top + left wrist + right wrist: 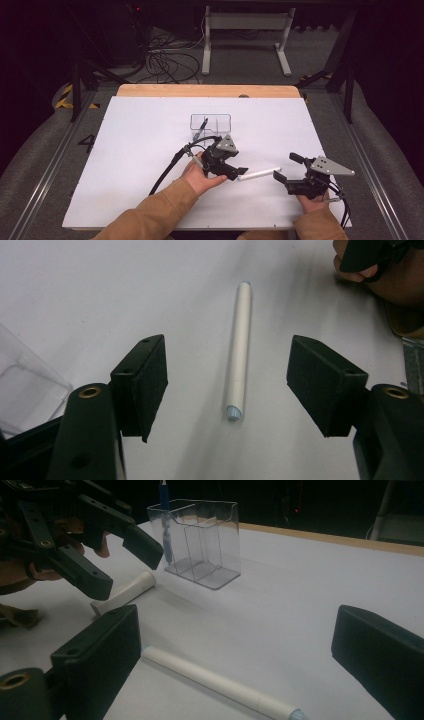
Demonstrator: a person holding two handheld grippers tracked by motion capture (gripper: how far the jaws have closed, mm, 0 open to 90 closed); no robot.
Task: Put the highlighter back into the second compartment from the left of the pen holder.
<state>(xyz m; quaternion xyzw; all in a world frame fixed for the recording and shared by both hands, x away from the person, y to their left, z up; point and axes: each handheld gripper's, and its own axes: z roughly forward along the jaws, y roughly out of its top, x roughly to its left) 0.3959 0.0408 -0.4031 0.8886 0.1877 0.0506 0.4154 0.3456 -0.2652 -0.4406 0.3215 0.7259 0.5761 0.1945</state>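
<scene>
at centre frame, the left gripper (239, 174) hangs unclenched astride a slim white plastic marker with a pale blue end (256, 174) lying on the white table (140, 130); off-centre jaws could roll it away. the right gripper (286, 170) gapes, holding nothing.

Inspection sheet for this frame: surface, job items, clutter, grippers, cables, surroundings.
Surface: white table top, wooden far edge, nothing spilled.
Job's things: white pen lying flat; another white pen lying flat; clear organizer upright, with a blue pen standing in it.
Clutter: nothing seen.
Grippers: left gripper open, pads either side of the white pen, not touching it; right gripper open over the other pen.
Cables: gripper cable trailing across the table; loose floor cables beyond it.
Surroundings: dark room, white stand legs behind.
</scene>
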